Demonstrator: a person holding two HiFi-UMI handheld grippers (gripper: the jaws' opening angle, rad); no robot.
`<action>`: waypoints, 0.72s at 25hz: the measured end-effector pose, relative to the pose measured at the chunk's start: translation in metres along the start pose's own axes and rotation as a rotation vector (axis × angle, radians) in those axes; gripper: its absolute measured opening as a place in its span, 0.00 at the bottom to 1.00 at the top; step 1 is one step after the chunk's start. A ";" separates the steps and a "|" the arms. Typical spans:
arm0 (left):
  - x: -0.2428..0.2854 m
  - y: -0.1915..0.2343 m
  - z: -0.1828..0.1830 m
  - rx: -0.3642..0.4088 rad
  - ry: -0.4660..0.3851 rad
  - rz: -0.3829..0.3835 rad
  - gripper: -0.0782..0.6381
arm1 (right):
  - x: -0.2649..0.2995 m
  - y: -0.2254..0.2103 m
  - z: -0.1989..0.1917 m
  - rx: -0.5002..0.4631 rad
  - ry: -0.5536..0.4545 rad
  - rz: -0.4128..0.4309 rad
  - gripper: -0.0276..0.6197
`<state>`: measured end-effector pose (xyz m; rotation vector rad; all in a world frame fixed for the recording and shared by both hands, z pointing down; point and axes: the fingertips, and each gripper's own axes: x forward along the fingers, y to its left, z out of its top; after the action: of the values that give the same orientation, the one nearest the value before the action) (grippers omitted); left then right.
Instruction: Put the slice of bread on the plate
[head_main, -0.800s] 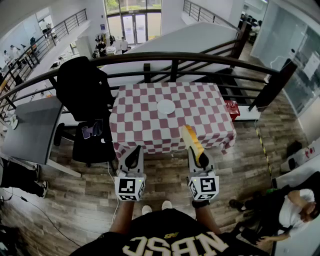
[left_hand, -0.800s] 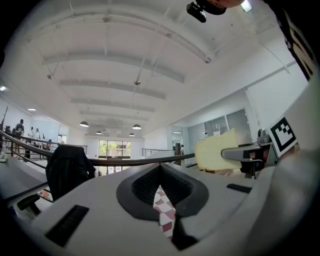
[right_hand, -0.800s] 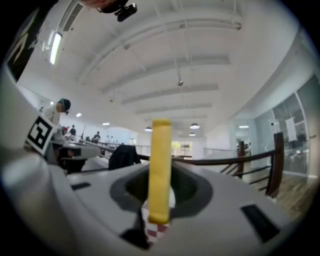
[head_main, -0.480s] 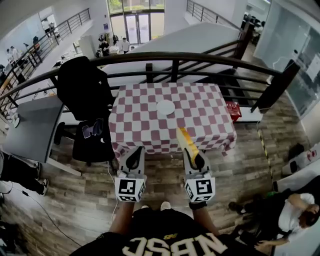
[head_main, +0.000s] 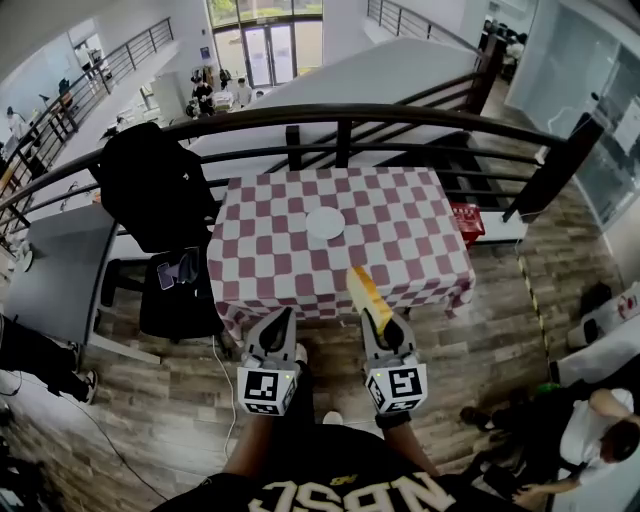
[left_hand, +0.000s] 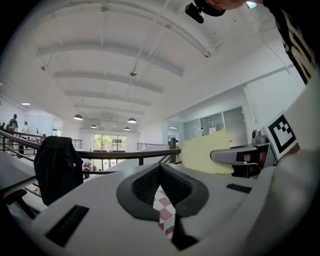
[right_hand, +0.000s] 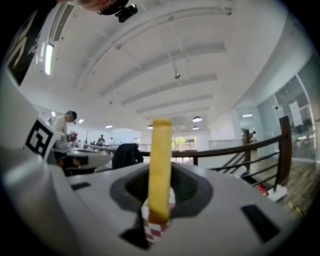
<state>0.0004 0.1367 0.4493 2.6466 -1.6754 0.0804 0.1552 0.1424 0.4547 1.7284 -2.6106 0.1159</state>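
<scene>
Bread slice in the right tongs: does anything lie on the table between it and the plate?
Nothing visible does. The right tongs hold the bread slice over the front edge of the checkered cloth; only bare cloth lies between it and the empty white plate.

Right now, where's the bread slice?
Head view, right of centre: the bread slice stands on edge, clamped in the right gripper, over the near edge of the checkered table, short of the white plate at its middle.
</scene>
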 end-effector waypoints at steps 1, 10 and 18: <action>0.013 0.003 -0.001 -0.003 -0.003 -0.010 0.13 | 0.010 -0.006 -0.002 0.004 0.007 -0.011 0.19; 0.144 0.075 -0.001 -0.013 -0.022 -0.106 0.13 | 0.147 -0.049 0.008 -0.034 0.042 -0.051 0.19; 0.214 0.161 -0.013 -0.046 0.004 -0.119 0.13 | 0.265 -0.051 -0.003 -0.043 0.135 -0.034 0.19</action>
<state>-0.0541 -0.1253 0.4697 2.7027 -1.4956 0.0459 0.0982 -0.1205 0.4730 1.6871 -2.4695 0.1684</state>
